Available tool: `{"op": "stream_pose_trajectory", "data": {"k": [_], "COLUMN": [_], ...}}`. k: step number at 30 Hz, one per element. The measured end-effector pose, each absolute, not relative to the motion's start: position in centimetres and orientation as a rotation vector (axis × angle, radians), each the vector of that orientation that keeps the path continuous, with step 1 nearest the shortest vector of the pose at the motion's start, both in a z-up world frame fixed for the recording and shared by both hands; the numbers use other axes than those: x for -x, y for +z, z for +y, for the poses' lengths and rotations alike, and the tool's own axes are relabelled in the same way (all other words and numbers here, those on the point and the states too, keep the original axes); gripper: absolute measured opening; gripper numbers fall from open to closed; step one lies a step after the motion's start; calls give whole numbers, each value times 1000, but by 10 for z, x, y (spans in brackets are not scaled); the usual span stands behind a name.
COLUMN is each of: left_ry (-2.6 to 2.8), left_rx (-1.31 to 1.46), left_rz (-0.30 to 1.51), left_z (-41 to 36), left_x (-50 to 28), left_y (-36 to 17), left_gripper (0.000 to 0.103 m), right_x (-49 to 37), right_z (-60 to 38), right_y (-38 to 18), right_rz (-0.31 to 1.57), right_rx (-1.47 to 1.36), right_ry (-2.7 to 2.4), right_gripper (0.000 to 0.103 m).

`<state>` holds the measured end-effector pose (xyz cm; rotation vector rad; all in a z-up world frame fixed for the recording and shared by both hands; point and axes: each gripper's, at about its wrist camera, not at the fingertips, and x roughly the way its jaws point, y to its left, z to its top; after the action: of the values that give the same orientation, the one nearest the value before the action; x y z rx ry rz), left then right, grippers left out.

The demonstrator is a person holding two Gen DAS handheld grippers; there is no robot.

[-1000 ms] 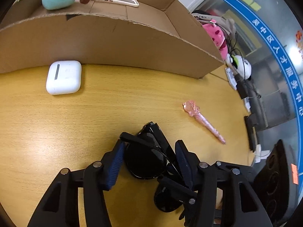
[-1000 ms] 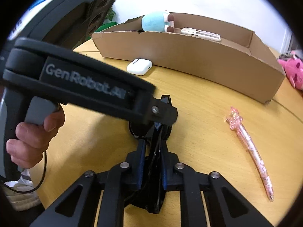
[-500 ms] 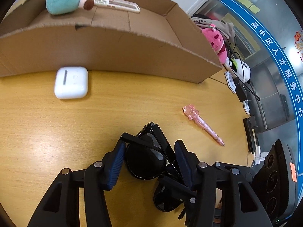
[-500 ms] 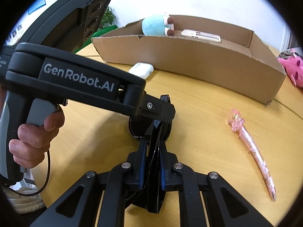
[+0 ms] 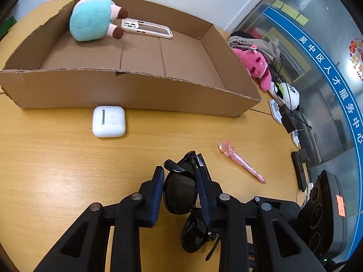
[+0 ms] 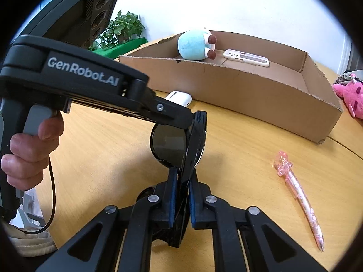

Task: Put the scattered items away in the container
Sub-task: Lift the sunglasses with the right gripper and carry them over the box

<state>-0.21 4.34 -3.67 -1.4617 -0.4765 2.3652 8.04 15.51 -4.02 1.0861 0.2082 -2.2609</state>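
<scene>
We have both grippers on the same thing right now: a pair of black plastic sunglasses with dark lenses [image 5: 180, 190], folded and held up off the round light-wood table [image 5: 56, 158]. Our left gripper [image 5: 181, 188] straddles one lens, its jaws closing in; the right-hand blue pad sits against the frame, the left-hand pad at the lens edge, though we cannot tell whether it presses. From the right wrist view, our right gripper [image 6: 181, 195] has its jaws clamped together on the lower part of the sunglasses [image 6: 179, 145], blue pads squeezing the thin frame from both sides. A bare hand [image 6: 29, 151] grips the left tool's handle at the left of that view.

Beyond the glasses, a white rounded earbud case [image 5: 109, 121] lies on the table just in front of the near wall of the shallow brown cardboard box [image 5: 136, 88]. Inside the box, at its far end, a turquoise plush toy with brown feet [image 5: 93, 22] rests beside a white phone case [image 5: 147, 28], the feet touching its end. To the right of the sunglasses, a translucent pink pen with a figure on its cap [image 5: 240, 162] lies on the bare wood, apart from everything. Past the box's right end sit a pink plush toy [image 5: 256, 65] and a white plush [image 5: 288, 95].
</scene>
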Motion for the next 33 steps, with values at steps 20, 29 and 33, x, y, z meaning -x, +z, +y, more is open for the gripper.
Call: {"op": "stream_pose_trajectory", "data": {"k": [20,29,33], "left_ry": [2332,2282,2234], "left_rx": [1439,1449,1492], "left_rz": [-568,-641,-661], "left_z": [35,31,35], "left_x": [-6,-14,-14], "left_y": [-32,-39,-50], "left_gripper": [32,37,37], "right_x": [-69,-67,-67], "right_z": [165,180,185], "right_y": [-43,-54,-55], "right_rz": [80,-63,-93], "right_rx": [-1128,-1202,-1210], "right_ry": [-2273,-2275,-2283], "right_gripper": [7,7,7]}}
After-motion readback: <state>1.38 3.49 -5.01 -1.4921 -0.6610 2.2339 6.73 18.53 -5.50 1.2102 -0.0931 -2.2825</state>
